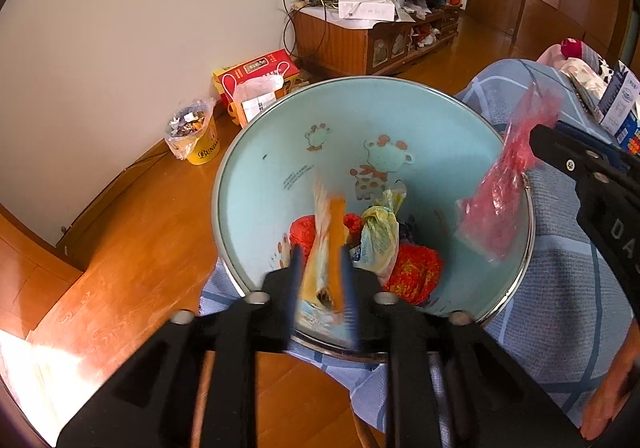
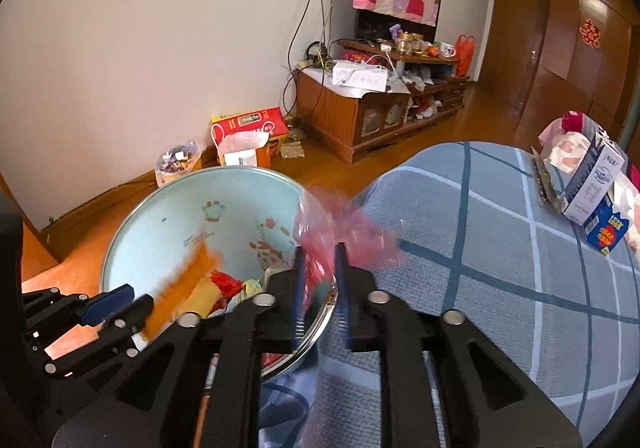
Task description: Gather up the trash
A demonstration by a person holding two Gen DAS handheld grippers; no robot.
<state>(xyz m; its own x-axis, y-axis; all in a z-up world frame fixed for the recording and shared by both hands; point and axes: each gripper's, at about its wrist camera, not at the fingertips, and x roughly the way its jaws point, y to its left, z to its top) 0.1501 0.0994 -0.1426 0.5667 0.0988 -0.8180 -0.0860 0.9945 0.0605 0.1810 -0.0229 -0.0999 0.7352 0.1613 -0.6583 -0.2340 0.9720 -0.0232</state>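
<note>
Between the fingers of our left tool (image 1: 322, 284) sits an orange and white wrapper (image 1: 330, 248), blurred; the jaws stand a little apart, and we cannot tell whether the pads press on it. Just ahead of that tool lies the basin (image 1: 280, 152), pale blue with cartoon animals on its wall. Inside it, beyond the wrapper, we see a red crumpled bag (image 1: 416, 272), a yellowish knotted bag (image 1: 380, 236) and more red scraps behind them.

Our right tool (image 2: 320, 288) hovers over the basin's near right rim (image 2: 316, 324). A pink plastic bag (image 2: 344, 232) hangs between its parted fingers, also blurred, and the grip we cannot judge. From the left tool's camera that pink bag (image 1: 504, 184) shows at the basin's right edge, below the other tool's tip (image 1: 560, 152).

The basin rests on a bed with a blue checked cover (image 2: 500, 248), which spreads wide to the right of our right tool. At the far right of the cover stands a white and blue carton (image 2: 596, 184), with a pink pile (image 2: 568, 140) behind it.

To the left the bed ends and a wooden floor (image 1: 140, 240) lies open. Farther off by the wall stand a yellow bucket lined with a full bag (image 1: 192, 136) and a red box (image 1: 256, 76), then a cluttered wooden cabinet (image 1: 360, 36).
</note>
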